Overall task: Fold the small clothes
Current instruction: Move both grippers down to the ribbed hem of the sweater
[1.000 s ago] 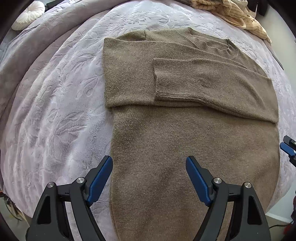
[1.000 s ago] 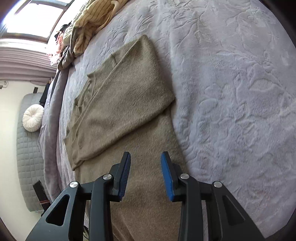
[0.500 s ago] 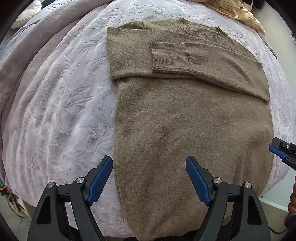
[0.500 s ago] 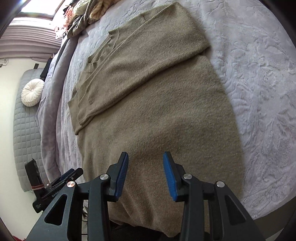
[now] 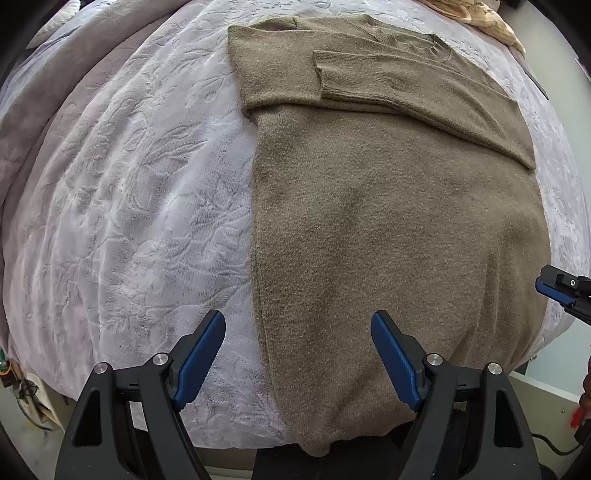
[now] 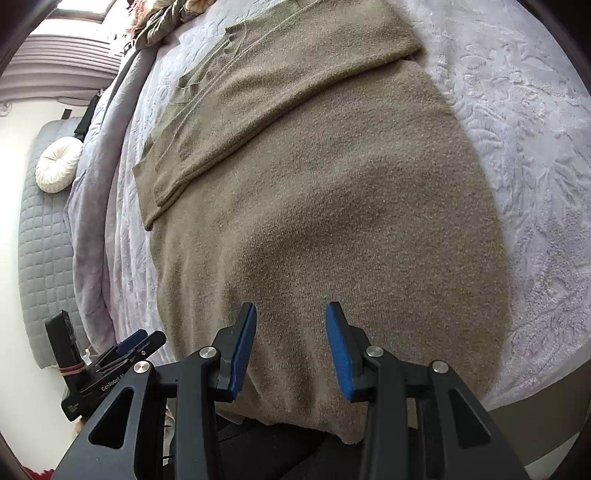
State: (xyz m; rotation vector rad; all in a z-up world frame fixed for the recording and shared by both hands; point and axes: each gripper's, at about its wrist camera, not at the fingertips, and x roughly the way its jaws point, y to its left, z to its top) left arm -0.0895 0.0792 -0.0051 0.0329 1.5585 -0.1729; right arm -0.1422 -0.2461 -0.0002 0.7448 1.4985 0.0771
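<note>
Left gripper (image 5: 297, 352) hangs over the near end of the sweater (image 5: 388, 229) with its jaws spread wide and nothing between the pads. Its left pad sits over bare blanket (image 5: 129, 206), the right one over knit, so the sweater's left edge runs right up between them. Right gripper (image 6: 290, 345) is spread about halfway, also empty, hovering over the knit near the hem with its nose tilted down toward it.

Sweater lies flat on the blanket, both sleeves already crossed over the chest, collar at 12 o'clock, hem (image 5: 332, 443) at 6 o'clock drooping a bit over the bed's edge. So the long axis runs straight 12 to 6 from both cameras.

What the next move hangs on, I reckon: the hem is the closest part to both grippers, just under and slightly toward 6 from the fingertips, and the chest is way out at 12. Left gripper is nearer the left hem corner, the right one nearer the right corner (it pokes in at about 3 o'clock in the left view). Looks like a two-corner grab and a fold up toward the collar, but neither is touching cloth as far as I can tell.

Striped clothes (image 5: 480, 18) are piled at the far end, well apart.
</note>
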